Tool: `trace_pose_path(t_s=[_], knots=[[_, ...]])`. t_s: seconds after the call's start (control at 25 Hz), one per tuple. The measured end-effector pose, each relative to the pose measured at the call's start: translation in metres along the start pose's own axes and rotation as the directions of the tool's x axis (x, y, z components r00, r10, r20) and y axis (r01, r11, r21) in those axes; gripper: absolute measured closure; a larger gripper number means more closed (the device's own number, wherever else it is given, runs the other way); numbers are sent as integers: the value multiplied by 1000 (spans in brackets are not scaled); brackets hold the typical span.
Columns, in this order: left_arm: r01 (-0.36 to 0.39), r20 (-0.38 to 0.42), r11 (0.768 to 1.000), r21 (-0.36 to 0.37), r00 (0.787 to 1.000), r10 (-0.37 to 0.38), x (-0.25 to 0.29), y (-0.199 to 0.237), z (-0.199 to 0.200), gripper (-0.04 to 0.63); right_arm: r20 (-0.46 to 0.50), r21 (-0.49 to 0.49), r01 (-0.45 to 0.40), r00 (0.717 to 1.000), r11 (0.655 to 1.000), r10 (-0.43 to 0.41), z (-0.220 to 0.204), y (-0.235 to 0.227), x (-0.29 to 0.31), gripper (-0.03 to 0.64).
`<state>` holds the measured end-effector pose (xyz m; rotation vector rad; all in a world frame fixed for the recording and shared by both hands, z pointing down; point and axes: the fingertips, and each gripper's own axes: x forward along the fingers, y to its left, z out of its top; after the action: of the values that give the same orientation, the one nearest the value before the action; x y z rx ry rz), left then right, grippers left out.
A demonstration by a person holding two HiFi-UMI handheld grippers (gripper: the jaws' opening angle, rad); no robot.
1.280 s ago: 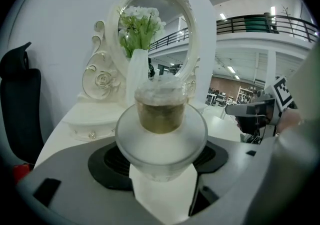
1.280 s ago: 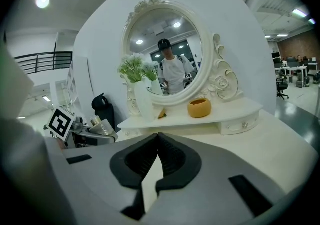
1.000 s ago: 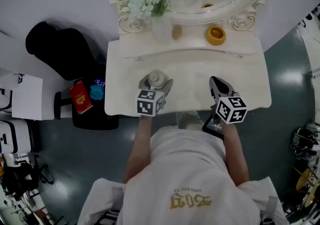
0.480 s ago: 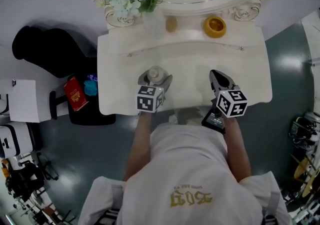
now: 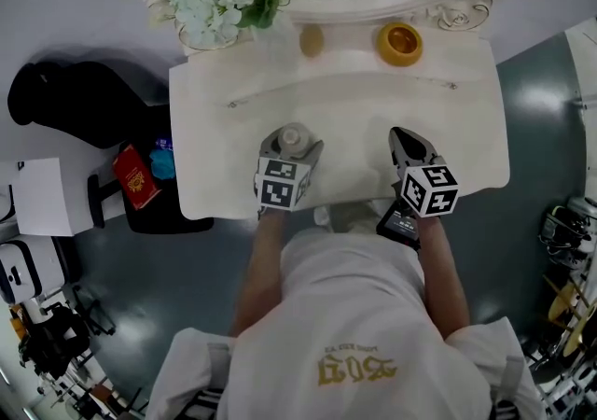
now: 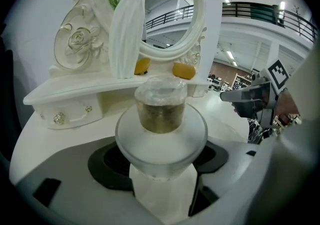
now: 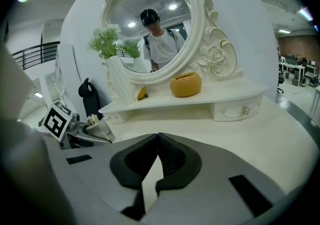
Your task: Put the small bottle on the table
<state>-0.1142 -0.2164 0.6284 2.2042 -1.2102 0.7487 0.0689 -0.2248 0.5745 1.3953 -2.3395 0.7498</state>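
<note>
Though only its cap (image 5: 292,137) shows overhead, left hand-held gripper (image 5: 290,147) clamps small bottle (image 6: 161,119); right hand-held gripper (image 7: 158,139) closed.

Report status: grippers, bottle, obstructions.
Left hand-held gripper shut on small bottle, above dressing table; contact unclear. Right hand-held gripper shut, empty. No obstruction seen near bottle.

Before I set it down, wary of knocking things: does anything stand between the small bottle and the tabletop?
Nothing visible does. The left tongs hold the small bottle over bare tabletop; the vase and yellow bowl stand farther back on the shelf.
</note>
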Motion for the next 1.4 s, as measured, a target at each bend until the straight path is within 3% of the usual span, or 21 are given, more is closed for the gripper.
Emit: trace_pose_path(t_s=[0.84, 1.04, 1.4], knots=[[7, -31, 992, 125, 1000, -3, 47, -3, -5, 247, -62, 24, -8, 998, 1000, 9, -11, -18, 21, 604], [-26, -57, 977, 210, 998, 39, 48, -4, -8, 245, -61, 27, -5, 998, 1000, 6, -12, -20, 19, 604], [-56, -61, 980, 192, 996, 69, 45, -1, -10, 244, -40, 16, 0, 999, 1000, 1, -8, -19, 9, 604]])
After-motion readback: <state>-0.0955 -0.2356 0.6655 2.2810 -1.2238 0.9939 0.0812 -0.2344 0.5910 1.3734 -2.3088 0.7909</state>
